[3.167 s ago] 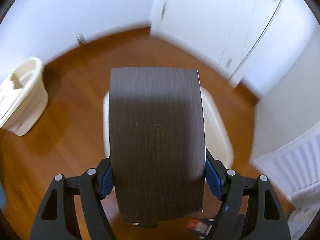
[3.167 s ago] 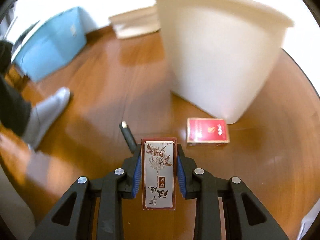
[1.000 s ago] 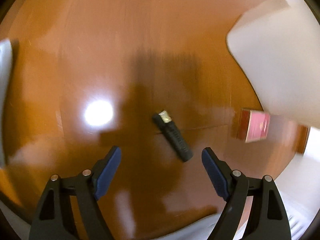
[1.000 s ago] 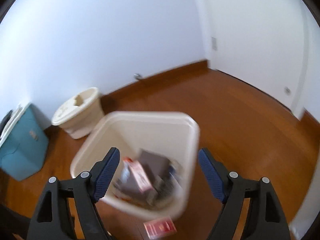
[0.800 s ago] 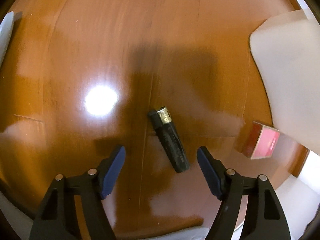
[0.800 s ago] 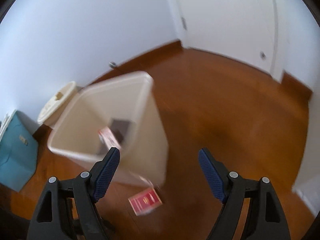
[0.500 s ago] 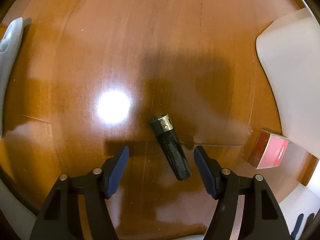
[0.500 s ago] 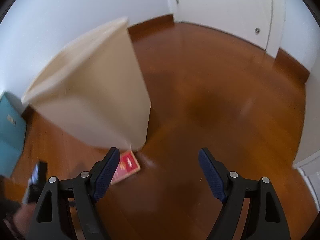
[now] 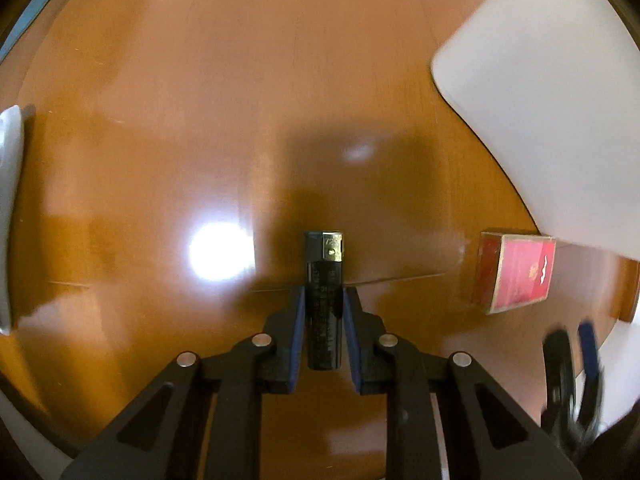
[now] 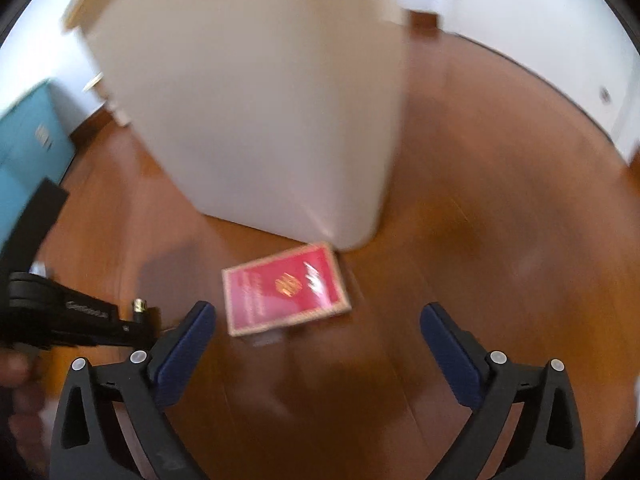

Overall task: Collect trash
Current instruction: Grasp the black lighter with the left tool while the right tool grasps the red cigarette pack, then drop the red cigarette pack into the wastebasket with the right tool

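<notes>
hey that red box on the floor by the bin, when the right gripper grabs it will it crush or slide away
The red box lies flat on the glossy wood floor, so it may skid if nudged. It looks like thin card, probably light, and could dent under a hard squeeze. Its corner sits near the white bin, which might stop it sliding that way. The right gripper is open, wider than the box.

1. We see a glossy wooden floor [image 9: 160, 128] catching a bright glare.
2. A teal box [image 10: 24, 148] stands near the white wall [image 10: 520, 4] and brown baseboard [image 10: 424, 20].
</notes>
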The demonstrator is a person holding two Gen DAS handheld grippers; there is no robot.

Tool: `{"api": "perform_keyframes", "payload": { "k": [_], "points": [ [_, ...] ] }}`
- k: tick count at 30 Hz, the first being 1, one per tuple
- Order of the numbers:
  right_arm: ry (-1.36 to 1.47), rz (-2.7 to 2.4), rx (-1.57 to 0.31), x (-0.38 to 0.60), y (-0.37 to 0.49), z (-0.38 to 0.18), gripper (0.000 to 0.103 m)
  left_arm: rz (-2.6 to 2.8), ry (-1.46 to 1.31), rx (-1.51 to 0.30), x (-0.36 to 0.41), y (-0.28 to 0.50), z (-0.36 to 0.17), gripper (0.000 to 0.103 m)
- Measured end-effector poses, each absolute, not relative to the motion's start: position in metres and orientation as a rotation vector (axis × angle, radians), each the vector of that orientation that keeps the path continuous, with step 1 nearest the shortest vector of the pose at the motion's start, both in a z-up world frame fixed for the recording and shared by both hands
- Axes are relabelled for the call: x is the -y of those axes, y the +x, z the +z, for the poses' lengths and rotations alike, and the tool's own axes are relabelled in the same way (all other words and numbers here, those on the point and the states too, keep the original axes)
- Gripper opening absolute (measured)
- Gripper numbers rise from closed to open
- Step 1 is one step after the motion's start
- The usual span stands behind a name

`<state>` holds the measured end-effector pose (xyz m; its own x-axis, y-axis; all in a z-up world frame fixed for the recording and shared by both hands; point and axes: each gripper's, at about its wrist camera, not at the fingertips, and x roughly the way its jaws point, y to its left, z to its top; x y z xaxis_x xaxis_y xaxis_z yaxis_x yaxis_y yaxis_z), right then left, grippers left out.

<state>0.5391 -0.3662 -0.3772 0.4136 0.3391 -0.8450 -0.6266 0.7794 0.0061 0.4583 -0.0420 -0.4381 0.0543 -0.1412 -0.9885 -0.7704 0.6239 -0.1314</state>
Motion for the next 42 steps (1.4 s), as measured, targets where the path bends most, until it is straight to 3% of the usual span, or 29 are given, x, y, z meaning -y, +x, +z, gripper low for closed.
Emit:
{"api": "perform_keyframes", "payload": {
  "k": [6, 23, 25, 26, 31, 36, 42],
  "points": [
    [-0.526, 0.663, -0.963, 0.323, 0.542, -0.399, 0.103, 0.568, -0.822, -1.505, 0.032, 0.435, -0.442, 0.018],
    [-0.452, 0.682, -1.087, 0.306, 0.573, -0.433, 0.102, 0.484, -0.834, -1.52, 0.03, 0.445, -0.447, 0.018],
    [-0.429, 0.693, -1.093, 0.308, 0.576, -0.431, 0.098, 0.483, -0.829, -1.521, 0.03, 0.447, -0.446, 0.018],
    [-0.426, 0.698, -1.087, 0.312, 0.578, -0.427, 0.091, 0.481, -0.826, -1.521, 0.03, 0.443, -0.447, 0.018],
    [-0.405, 0.686, -1.113, 0.314, 0.577, -0.42, 0.09, 0.472, -0.818, -1.523, 0.027, 0.434, -0.436, 0.018],
    [-0.346, 0.655, -1.109, 0.329, 0.573, -0.395, 0.09, 0.449, -0.789, -1.498, 0.023, 0.437, -0.418, 0.018],
    [-0.182, 0.65, -0.97, 0.381, 0.552, -0.282, 0.09, 0.422, -0.719, -1.436, 0.012, 0.433, -0.388, 0.018]
  ]
}}
